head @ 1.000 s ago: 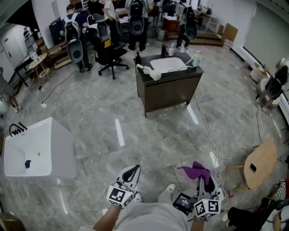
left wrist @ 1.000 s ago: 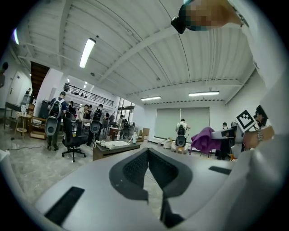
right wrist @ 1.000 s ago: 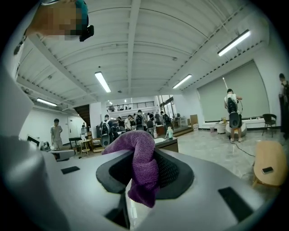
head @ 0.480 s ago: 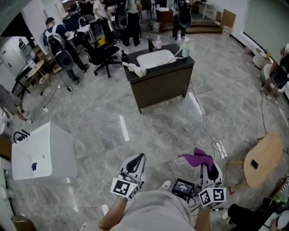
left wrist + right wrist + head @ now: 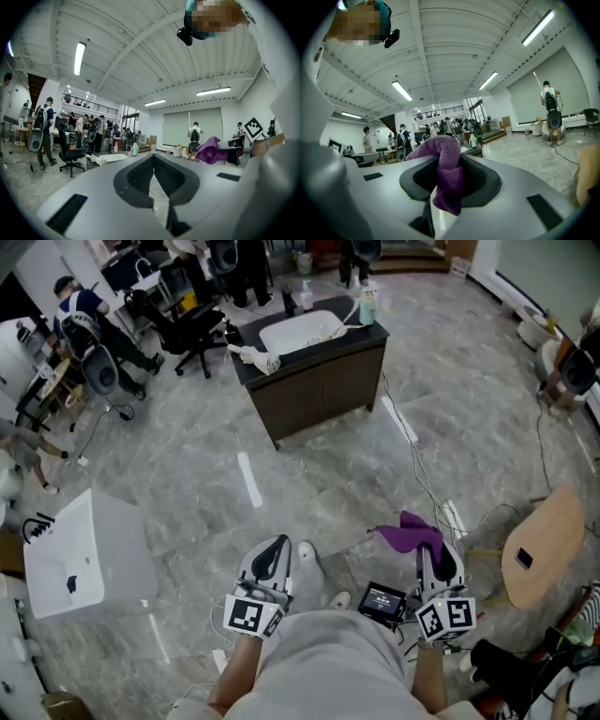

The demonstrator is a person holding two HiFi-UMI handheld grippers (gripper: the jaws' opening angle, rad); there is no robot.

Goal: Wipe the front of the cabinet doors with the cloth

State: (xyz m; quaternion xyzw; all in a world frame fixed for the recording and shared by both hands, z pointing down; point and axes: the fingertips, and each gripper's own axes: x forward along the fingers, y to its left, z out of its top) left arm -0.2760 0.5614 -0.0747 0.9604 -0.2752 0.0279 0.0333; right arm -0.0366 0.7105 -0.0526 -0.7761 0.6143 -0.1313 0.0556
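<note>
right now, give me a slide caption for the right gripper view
Right gripper shut on a purple cloth, pointed across a busy hall.

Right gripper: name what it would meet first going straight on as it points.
The right gripper, clamping the purple cloth, faces only open floor nearby; farther on, probably the dark sink cabinet, though depth is unclear.

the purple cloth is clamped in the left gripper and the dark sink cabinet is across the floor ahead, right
Not quite: the purple cloth is clamped in the right gripper, not the left. The right gripper view shows its jaws shut on the cloth, while the left gripper has its jaws together with nothing between them. The dark sink cabinet is indeed across the floor ahead.
</note>
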